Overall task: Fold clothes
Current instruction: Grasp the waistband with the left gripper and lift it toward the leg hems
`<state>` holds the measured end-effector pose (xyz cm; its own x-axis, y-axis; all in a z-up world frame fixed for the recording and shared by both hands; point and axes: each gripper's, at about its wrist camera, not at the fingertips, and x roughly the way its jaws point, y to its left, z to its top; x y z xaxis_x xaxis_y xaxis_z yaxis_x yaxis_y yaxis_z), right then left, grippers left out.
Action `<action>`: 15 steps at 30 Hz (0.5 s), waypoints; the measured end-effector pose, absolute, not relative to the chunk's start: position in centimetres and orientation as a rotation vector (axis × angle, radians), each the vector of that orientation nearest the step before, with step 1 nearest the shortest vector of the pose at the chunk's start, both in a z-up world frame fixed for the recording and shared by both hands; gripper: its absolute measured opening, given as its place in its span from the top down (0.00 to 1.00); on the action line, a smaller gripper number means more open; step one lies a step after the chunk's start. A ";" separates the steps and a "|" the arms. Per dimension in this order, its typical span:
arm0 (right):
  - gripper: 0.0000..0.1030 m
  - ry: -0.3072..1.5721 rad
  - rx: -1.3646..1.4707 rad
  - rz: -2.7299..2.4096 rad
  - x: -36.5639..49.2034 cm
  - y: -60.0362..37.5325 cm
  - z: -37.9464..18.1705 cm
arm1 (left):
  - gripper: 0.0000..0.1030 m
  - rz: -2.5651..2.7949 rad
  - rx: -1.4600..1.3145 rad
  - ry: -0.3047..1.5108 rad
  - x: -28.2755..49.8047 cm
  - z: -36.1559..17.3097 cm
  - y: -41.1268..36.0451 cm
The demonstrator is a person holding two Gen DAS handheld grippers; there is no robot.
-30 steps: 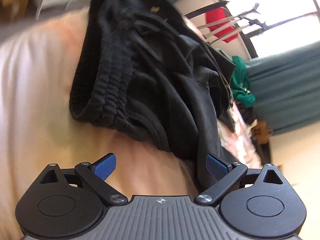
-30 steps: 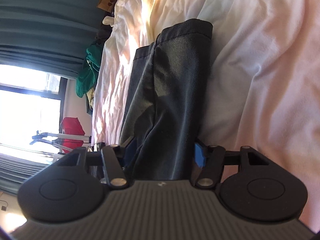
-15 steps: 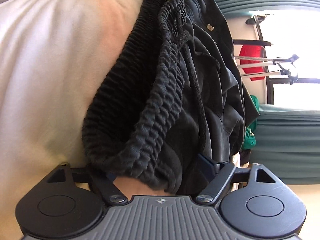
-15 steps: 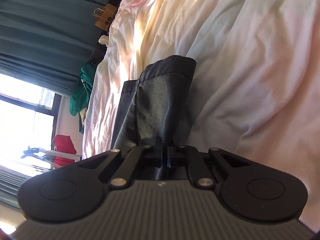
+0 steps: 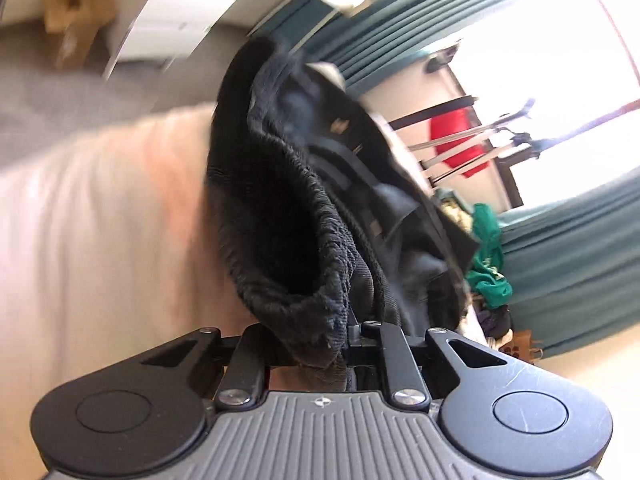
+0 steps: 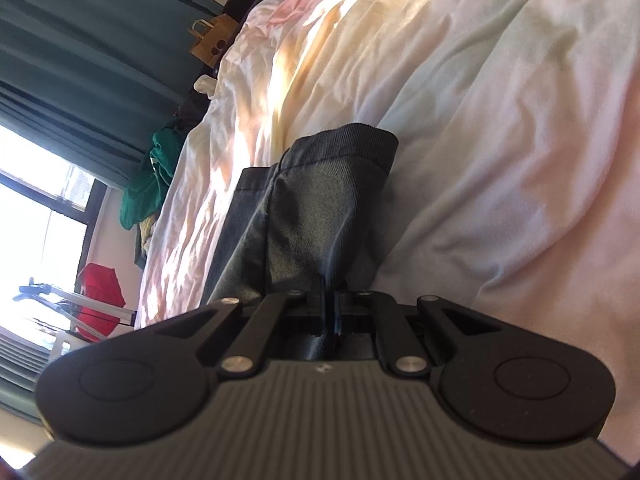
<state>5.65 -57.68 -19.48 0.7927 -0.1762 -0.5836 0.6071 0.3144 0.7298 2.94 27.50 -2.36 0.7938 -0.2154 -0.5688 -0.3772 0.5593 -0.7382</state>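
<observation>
Sunlit bedroom, teal curtains (image 6: 60,64) beside a bright window (image 5: 552,60). Rumpled pale bedding (image 6: 500,140) across the bed, streaked with warm light. Brown paper bag (image 6: 214,38) far off at the bed's edge, against the curtains. Green garment (image 6: 150,176) heaped beside the bed below the window; red cloth (image 6: 98,292) draped on a metal rack nearby. Cardboard box (image 5: 76,18) on the grey floor in the left wrist view, blurred.

Dark shorts (image 6: 320,208) stretched along the bedding, hem end flat and pointing away in the right wrist view. Right gripper (image 6: 329,312) closed tight on the near edge of the fabric, cloth pinched between the fingers, only a thin slit left between the blue pads. Fabric rising in a fold from the pinch toward the hem.

Left wrist view blurred. Ribbed elastic waistband (image 5: 304,248) of the same shorts bunched and lifted off the bedding, gaping open as a dark loop. Left gripper (image 5: 348,344) just been closing, now narrow and clamped on the waistband's lower edge, bunched cloth between the fingers and spilling over the left linkage. White label visible at the waistband's upper rim. Remaining fabric trailing away toward the window side, crumpled in folds.
</observation>
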 end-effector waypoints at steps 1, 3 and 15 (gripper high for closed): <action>0.94 0.451 1.116 -0.548 5.8 -57.5 -19.3 | 0.84 0.100 -0.982 0.662 2.4 -1.3 28.0; 0.94 0.466 1.075 -0.565 5.9 -57.3 -19.0 | 0.85 0.103 -0.988 0.640 0.9 0.7 29.6; 0.91 0.308 1.301 -0.556 4.1 -58.6 -21.0 | 0.84 0.294 -1.037 0.712 -1.2 -0.4 35.6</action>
<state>4.13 -58.64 -21.01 0.8309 -0.2131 -0.5140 0.5488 0.1620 0.8201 -1.22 35.58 -0.35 0.7425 -0.1019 -0.6621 -0.5391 0.4958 -0.6809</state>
